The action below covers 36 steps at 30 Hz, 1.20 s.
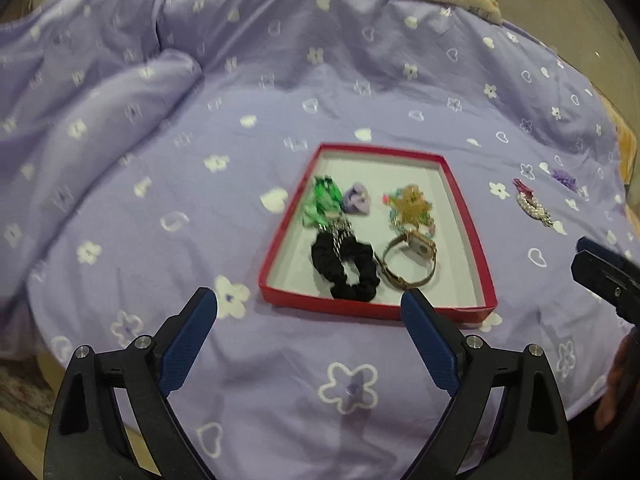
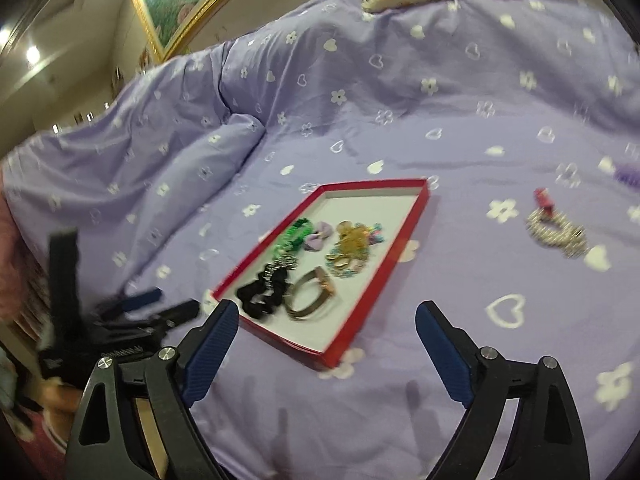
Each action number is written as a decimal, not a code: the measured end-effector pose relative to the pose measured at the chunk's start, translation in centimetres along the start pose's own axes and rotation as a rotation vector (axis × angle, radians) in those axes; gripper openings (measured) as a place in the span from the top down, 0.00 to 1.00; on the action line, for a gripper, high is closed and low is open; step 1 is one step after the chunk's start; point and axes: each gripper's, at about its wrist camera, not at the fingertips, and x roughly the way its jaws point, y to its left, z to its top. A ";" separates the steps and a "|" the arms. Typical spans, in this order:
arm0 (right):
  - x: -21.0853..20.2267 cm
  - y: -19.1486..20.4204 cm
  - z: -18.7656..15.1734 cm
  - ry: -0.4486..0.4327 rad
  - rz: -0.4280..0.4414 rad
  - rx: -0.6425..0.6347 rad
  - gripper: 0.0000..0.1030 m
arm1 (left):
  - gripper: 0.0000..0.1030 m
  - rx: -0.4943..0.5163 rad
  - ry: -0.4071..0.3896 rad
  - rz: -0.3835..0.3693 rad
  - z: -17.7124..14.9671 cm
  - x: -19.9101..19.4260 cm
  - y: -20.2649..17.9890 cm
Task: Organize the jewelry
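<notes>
Jewelry tray [image 1: 472, 240] lies beyond both wide-open, empty grippers.

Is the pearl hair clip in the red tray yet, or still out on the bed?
Out. The pearl hair clip lies on the purple bedspread, right of the red tray, touching neither gripper.

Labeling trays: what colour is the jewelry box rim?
Red rim, white inside; clearest in the left wrist view.

I see a red-walled tray [image 1: 280, 240] with a white floor, holding a black scrunchie [image 1: 346, 268], a green hair tie [image 1: 320, 202] and a gold watch [image 1: 410, 260], on a lilac bedspread [image 1: 160, 160] printed with white flowers and hearts.
</notes>
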 end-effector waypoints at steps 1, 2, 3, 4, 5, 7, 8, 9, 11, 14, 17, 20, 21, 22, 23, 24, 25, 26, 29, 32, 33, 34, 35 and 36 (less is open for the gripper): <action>-0.4 0.4 0.1 -0.006 -0.018 -0.024 0.08 | 0.05 0.007 -0.021 0.007 0.1 -0.5 -0.1; -0.8 0.7 0.2 -0.011 -0.029 -0.041 0.07 | 0.04 0.016 -0.042 0.011 0.2 -1.1 -0.3; -1.3 1.1 0.5 -0.021 -0.045 -0.063 0.07 | 0.01 0.027 -0.061 0.013 0.4 -1.6 -0.5; -1.7 1.3 0.6 -0.032 -0.054 -0.075 0.05 | 0.00 0.037 -0.080 0.016 0.5 -2.0 -0.7; -2.1 1.5 0.7 -0.043 -0.062 -0.081 0.03 | 0.00 0.046 -0.095 0.020 0.6 -2.4 -0.9; -2.6 1.7 0.6 -0.061 -0.069 -0.082 0.01 | 0.00 0.063 -0.106 0.022 0.4 -2.6 -1.4; -2.6 1.7 0.6 -0.061 -0.067 -0.079 0.01 | 0.00 0.065 -0.104 0.018 0.3 -2.5 -1.6; -2.4 1.8 0.4 -0.059 -0.067 -0.077 0.01 | 0.00 0.063 -0.093 0.012 0.0 -2.1 -1.7; -1.9 1.8 -0.3 -0.047 -0.073 -0.078 0.01 | 0.00 0.059 -0.065 0.000 -0.6 -1.4 -1.8; -0.6 1.5 -1.4 -0.018 -0.074 -0.063 0.01 | 0.00 0.045 -0.038 0.004 -1.6 -0.2 -1.8; 0.2 1.2 -2.4 -0.012 -0.084 -0.047 0.01 | 0.00 0.024 -0.017 0.014 -2.3 0.8 -1.5; 0.8 0.9 -3.2 -0.011 -0.085 -0.035 0.01 | 0.00 0.007 -0.012 0.018 -2.9 1.4 -1.2; 1.0 0.9 -3.3 -0.011 -0.087 -0.034 0.01 | 0.00 0.001 -0.013 0.018 -3.1 1.5 -1.1; 1.2 0.8 -3.6 -0.012 -0.087 -0.031 0.01 | 0.00 -0.003 -0.012 0.019 -3.2 1.6 -1.0; 1.3 0.8 -3.7 -0.012 -0.086 -0.030 0.01 | 0.00 -0.007 -0.010 0.018 -3.3 1.7 -0.9; 1.5 0.8 -3.8 -0.013 -0.086 -0.030 0.01 | 0.00 -0.010 -0.009 0.016 -3.4 1.8 -0.9; 1.6 0.8 -4.0 -0.014 -0.087 -0.029 0.01 | 0.00 -0.011 -0.010 0.017 -3.4 1.8 -0.9; 1.7 0.8 -4.1 -0.015 -0.086 -0.029 0.01 | 0.00 -0.012 -0.013 0.021 -3.5 1.8 -0.9; 2.0 0.8 -4.3 -0.015 -0.086 -0.037 0.01 | 0.00 -0.009 -0.013 0.025 -3.6 1.9 -0.9; 2.3 0.8 -4.5 -0.013 -0.083 -0.039 0.01 | 0.00 -0.010 -0.006 0.017 -3.6 2.1 -0.9; 2.4 0.7 -4.6 -0.009 -0.083 -0.039 0.01 | 0.00 -0.011 -0.006 0.019 -3.6 2.1 -0.9; 2.4 0.7 -4.6 -0.007 -0.083 -0.039 0.01 | 0.00 -0.011 -0.007 0.016 -3.6 2.1 -0.8; 2.5 0.7 -4.6 -0.006 -0.081 -0.039 0.01 | 0.00 -0.011 -0.009 0.013 -3.6 2.1 -0.8; 2.5 0.8 -4.7 -0.006 -0.081 -0.039 0.01 | 0.00 -0.012 -0.012 0.014 -3.6 2.1 -0.9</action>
